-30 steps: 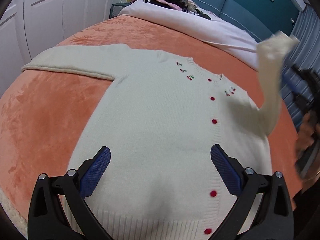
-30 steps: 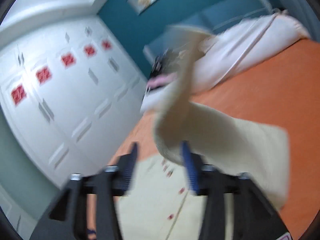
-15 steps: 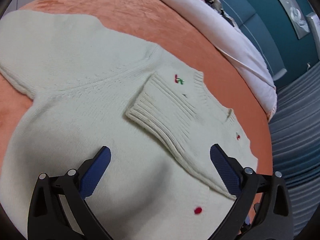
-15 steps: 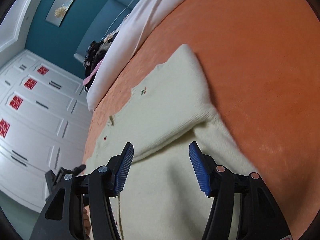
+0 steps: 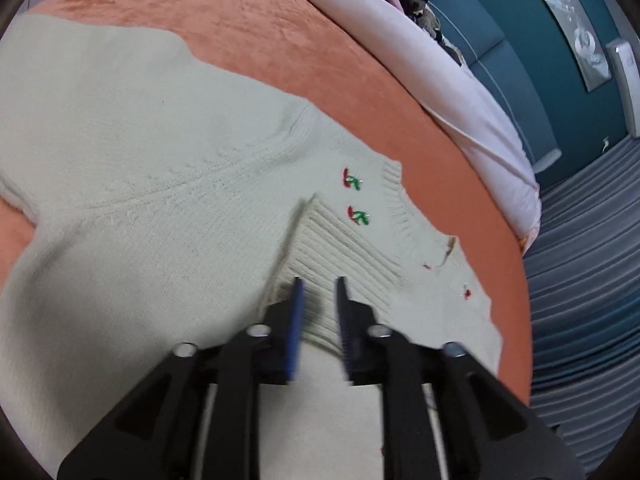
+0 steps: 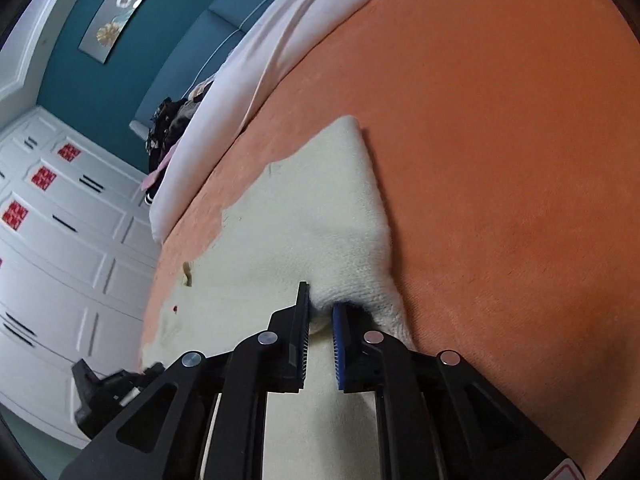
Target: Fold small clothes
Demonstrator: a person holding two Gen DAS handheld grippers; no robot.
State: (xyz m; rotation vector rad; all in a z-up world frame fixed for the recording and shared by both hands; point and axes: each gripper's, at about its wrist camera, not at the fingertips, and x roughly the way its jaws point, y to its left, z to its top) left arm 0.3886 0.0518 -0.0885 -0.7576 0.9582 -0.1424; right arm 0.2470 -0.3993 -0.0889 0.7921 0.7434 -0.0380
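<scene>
Cream knit cardigan [image 5: 132, 184] flat on plush orange blanket [image 5: 280, 36]. Left gripper [image 5: 318, 286] just narrowed around the ribbed cuff [image 5: 340, 252], grip unclear. Right gripper [image 6: 320, 300] just closed, pinching a fuzzy sleeve fold [image 6: 352, 280].

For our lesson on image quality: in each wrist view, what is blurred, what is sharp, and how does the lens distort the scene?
Left wrist view: the fingers are motion-smeared, the cardigan knit sharp. Right wrist view: everything crisp, finger ridges included. Both: fisheye bulges the orange blanket, dark corners ring the frame.

Two wrist fisheyes, angled down, close over cream cardigan [image 5: 160, 208], shared orange bedspread [image 6: 500, 160]
</scene>
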